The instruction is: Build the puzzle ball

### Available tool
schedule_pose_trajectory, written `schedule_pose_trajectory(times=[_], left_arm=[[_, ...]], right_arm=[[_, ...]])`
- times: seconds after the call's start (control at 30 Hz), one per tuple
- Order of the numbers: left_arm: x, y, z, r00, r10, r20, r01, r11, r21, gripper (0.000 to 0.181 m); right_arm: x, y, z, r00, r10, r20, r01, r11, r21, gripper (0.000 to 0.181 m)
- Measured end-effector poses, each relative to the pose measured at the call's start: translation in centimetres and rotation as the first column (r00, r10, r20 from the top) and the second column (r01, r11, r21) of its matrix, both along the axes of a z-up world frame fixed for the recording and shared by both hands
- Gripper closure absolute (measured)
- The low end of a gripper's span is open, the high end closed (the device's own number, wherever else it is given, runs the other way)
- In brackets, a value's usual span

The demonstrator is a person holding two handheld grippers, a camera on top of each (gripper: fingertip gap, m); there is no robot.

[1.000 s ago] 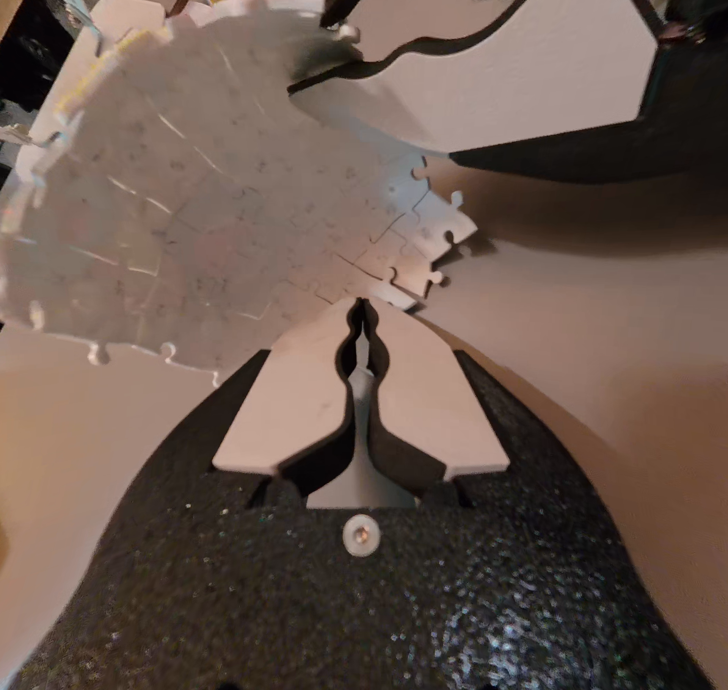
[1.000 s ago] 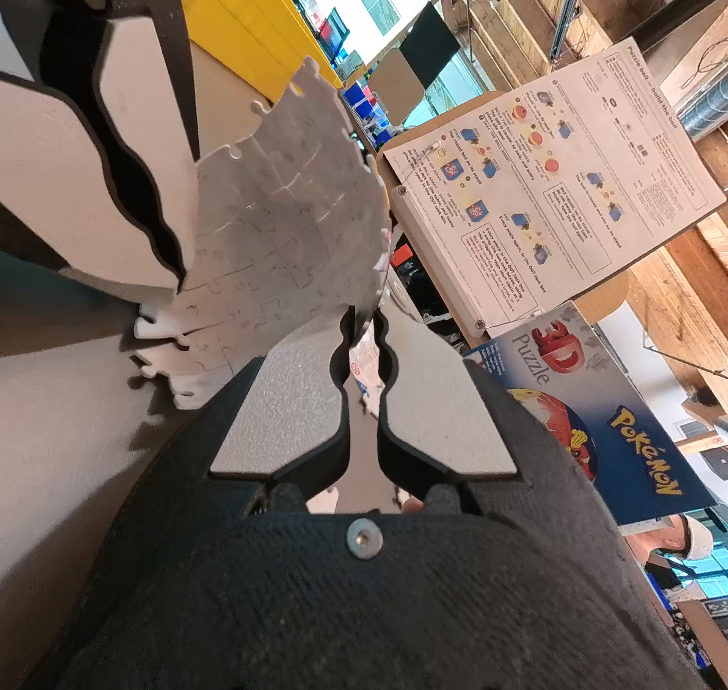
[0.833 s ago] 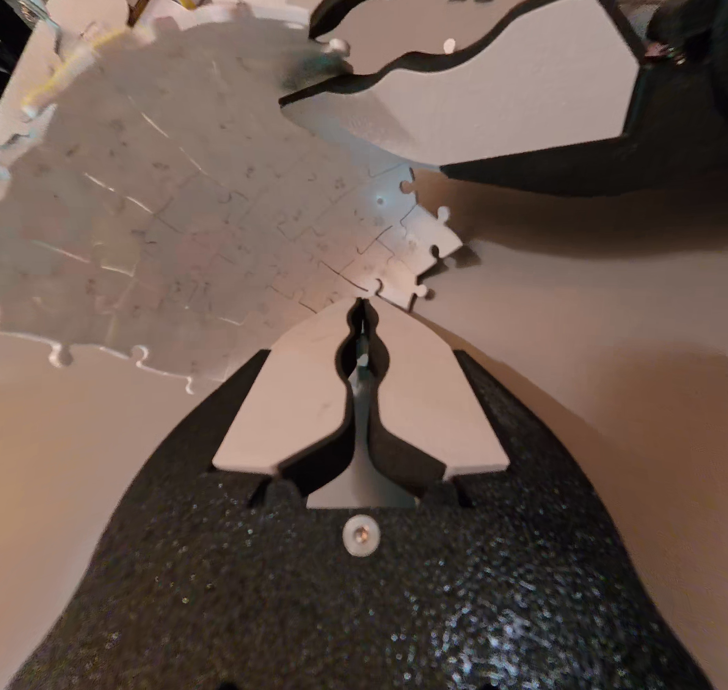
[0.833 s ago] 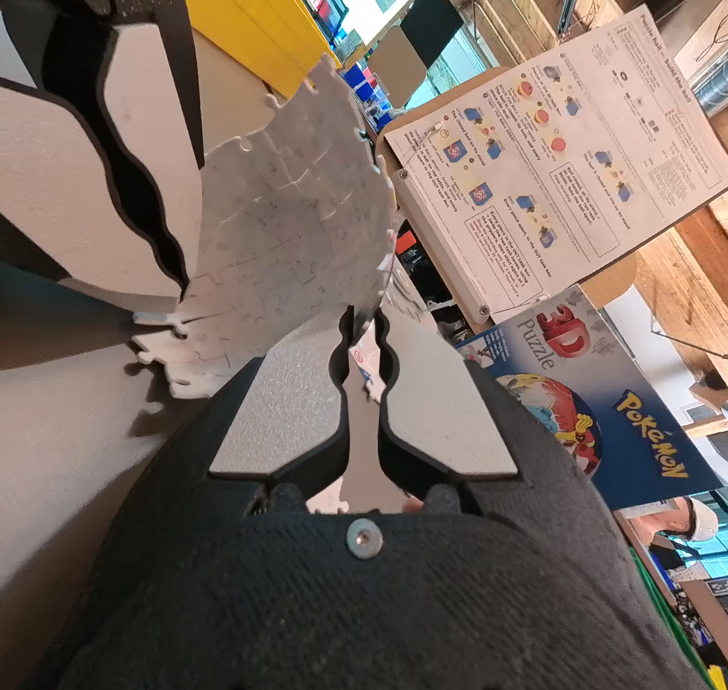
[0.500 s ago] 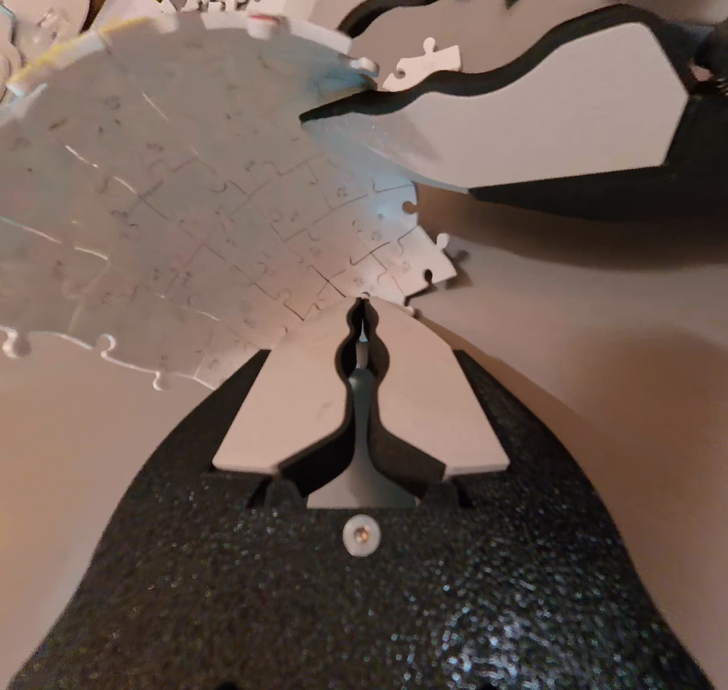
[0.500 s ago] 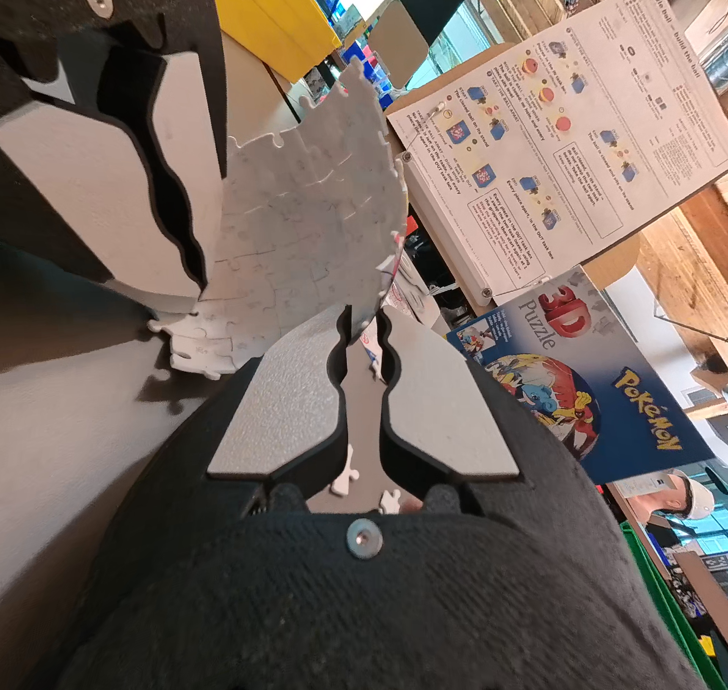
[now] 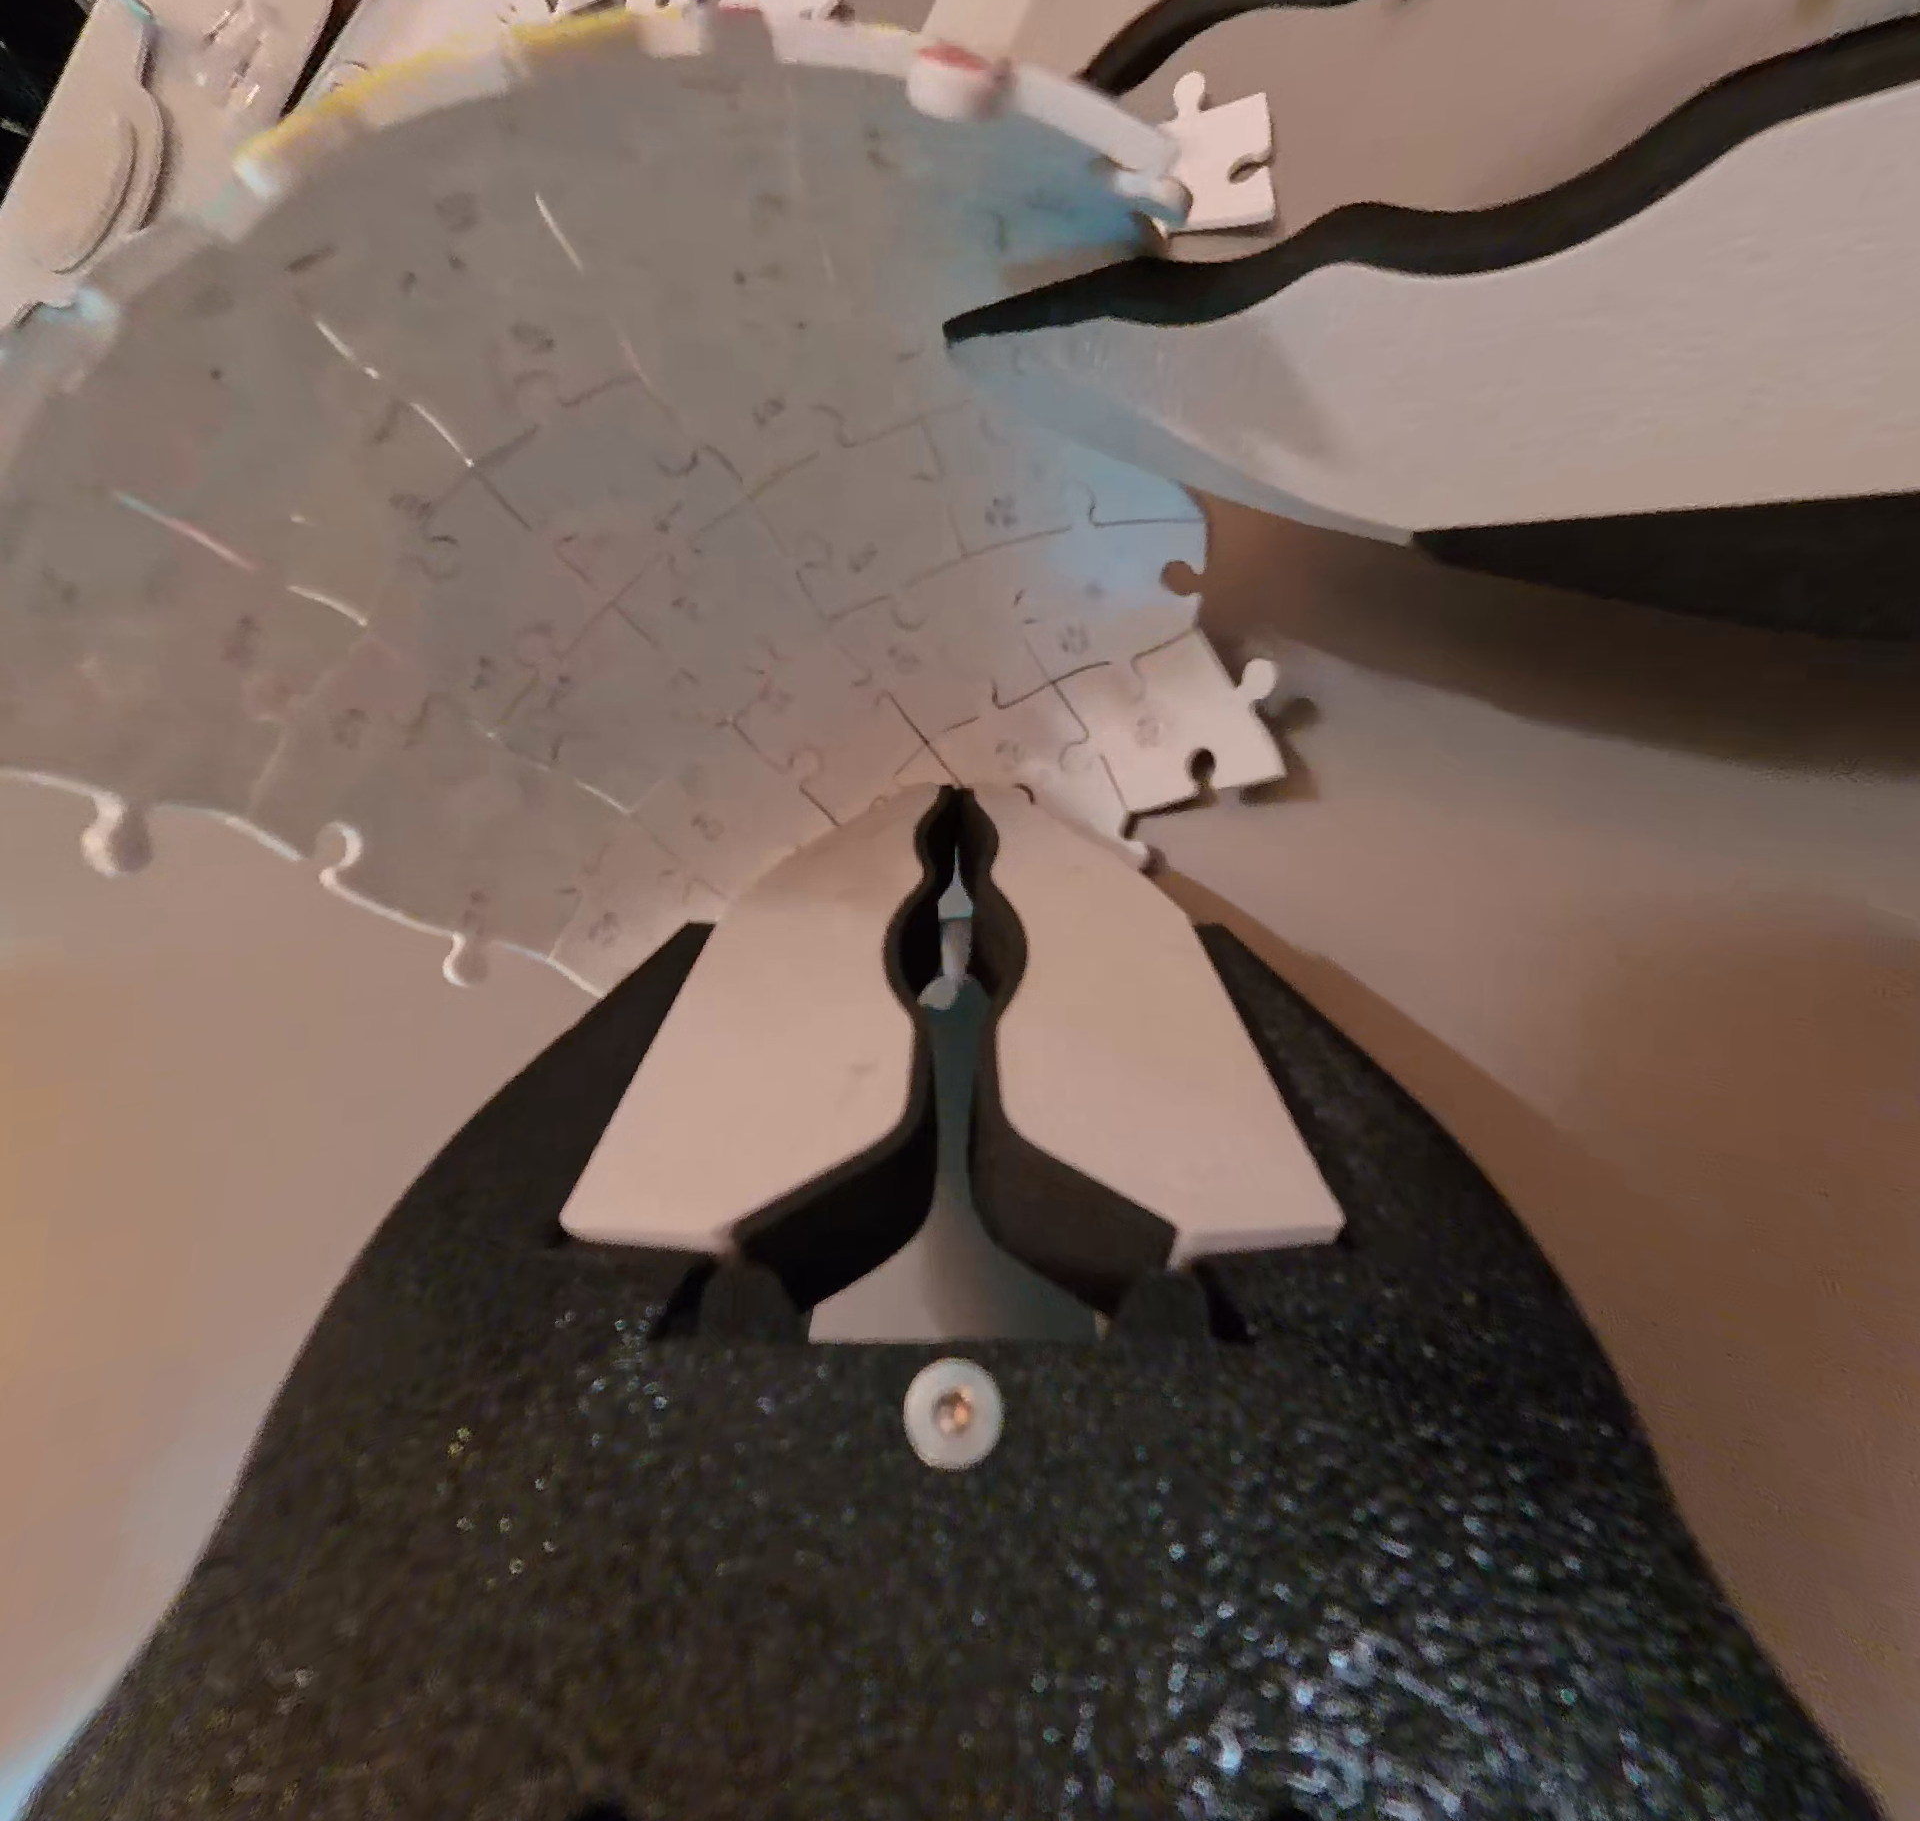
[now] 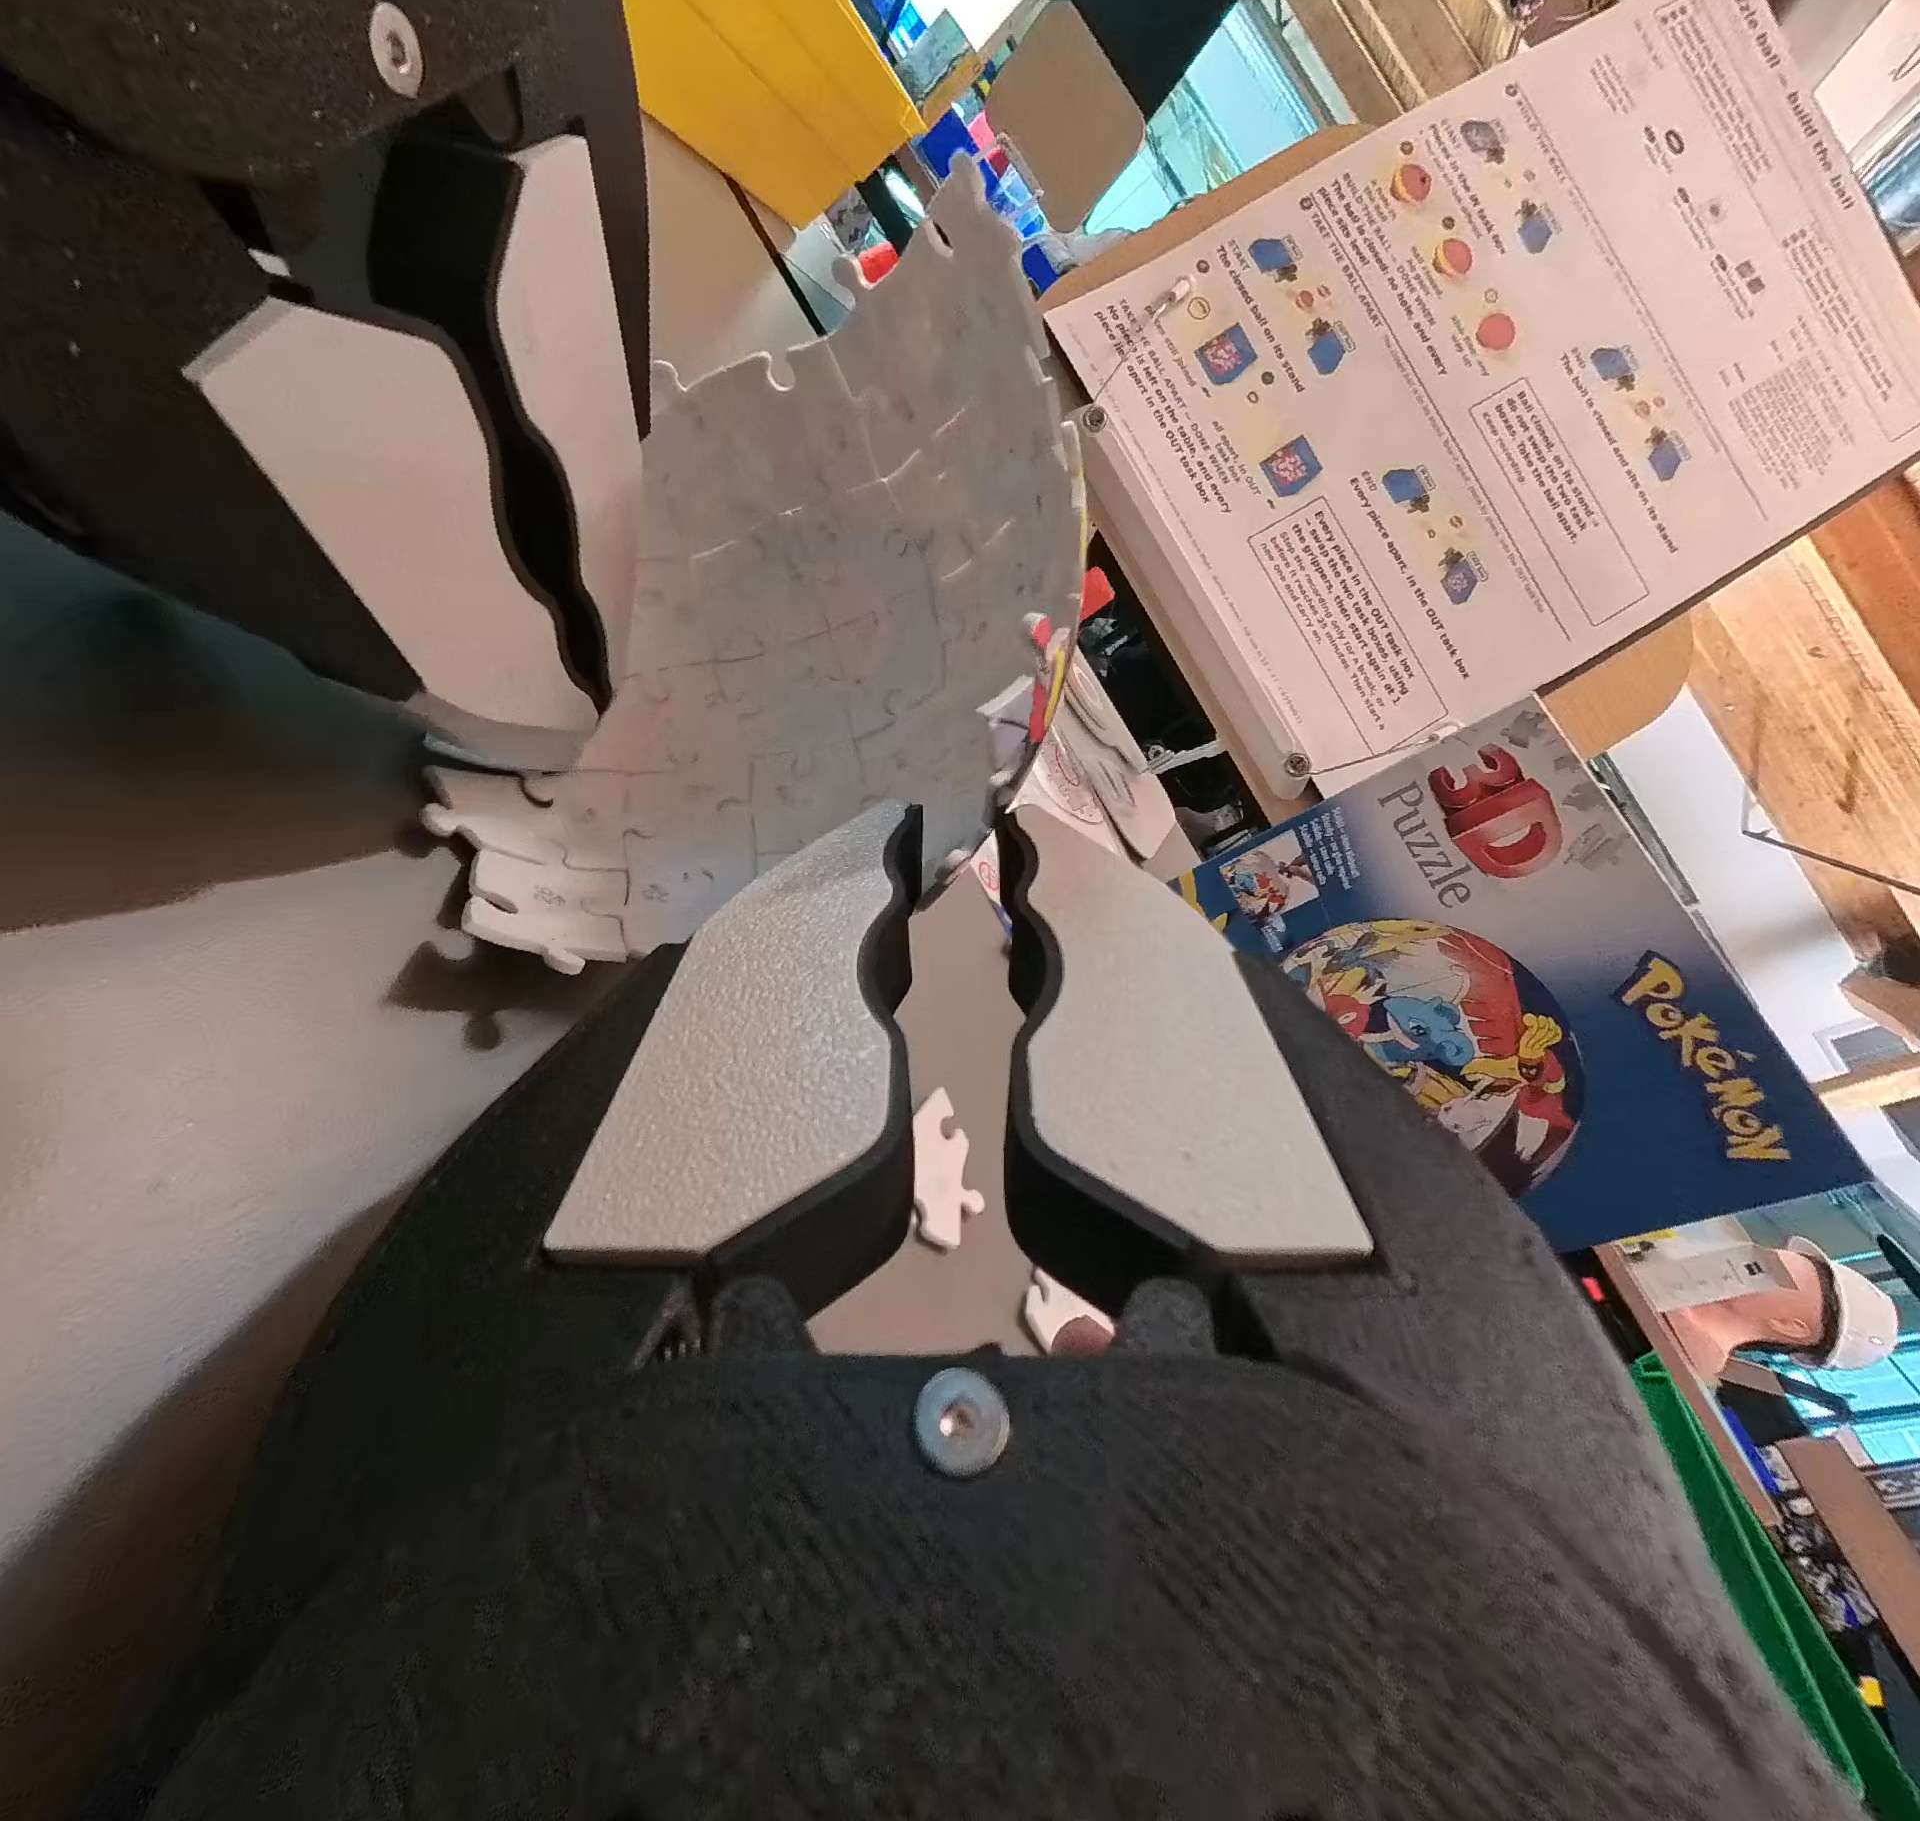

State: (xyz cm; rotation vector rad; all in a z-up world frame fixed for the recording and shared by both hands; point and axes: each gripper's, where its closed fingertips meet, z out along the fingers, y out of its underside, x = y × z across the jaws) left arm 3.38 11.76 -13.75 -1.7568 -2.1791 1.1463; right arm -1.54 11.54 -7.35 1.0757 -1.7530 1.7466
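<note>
Both grippers grip the curved shell of interlocked matte grey pieces, held above the table. Left gripper is pinched tight on its knobbed lower edge; right gripper clamps the rim.

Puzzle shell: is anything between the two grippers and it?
No. The left gripper pinches the curved puzzle shell at its lower edge, and the right gripper pinches another edge. Nothing sits between.

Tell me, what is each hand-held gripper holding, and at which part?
Both pinch the curved puzzle shell at its jagged rim: left hand-held gripper at one edge, right hand-held gripper at another.
</note>
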Motion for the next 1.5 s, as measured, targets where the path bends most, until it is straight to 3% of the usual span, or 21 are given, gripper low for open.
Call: schedule_pose_trajectory(times=[0.27,0.67,0.83,0.97,1.13,1.5], left_arm=[[1.2,-0.1,0.3,0.998,0.063,0.019,-0.063,0.998,-0.021,0.181],[0.7,0.4,-0.1,0.998,0.056,0.01,-0.056,0.998,-0.02,0.181],[0.6,0.4,-0.1,0.998,0.039,0.052,-0.034,0.995,-0.097,0.181],[1.0,-0.2,1.4,0.994,0.092,-0.054,-0.099,0.984,-0.148,0.181],[2.4,0.1,1.9,0.984,0.149,-0.098,-0.156,0.986,-0.066,0.181],[0.8,1.6,0.2,0.997,0.058,-0.057,-0.058,0.998,0.006,0.181]], right_arm=[[0.4,0.5,0.0,1.0,0.01,-0.011,-0.01,1.0,0.005,0.167],[0.3,0.5,0.0,1.0,0.004,0.008,-0.004,1.0,0.012,0.167],[0.3,0.4,0.0,1.0,0.004,0.021,-0.004,1.0,0.014,0.167],[0.1,0.3,0.1,1.0,-0.011,0.017,0.011,1.0,0.009,0.168],[0.0,0.2,0.1,0.999,-0.026,0.021,0.026,1.0,0.01,0.168],[0.2,0.3,0.2,1.0,-0.022,0.017,0.022,1.0,-0.001,0.168]])
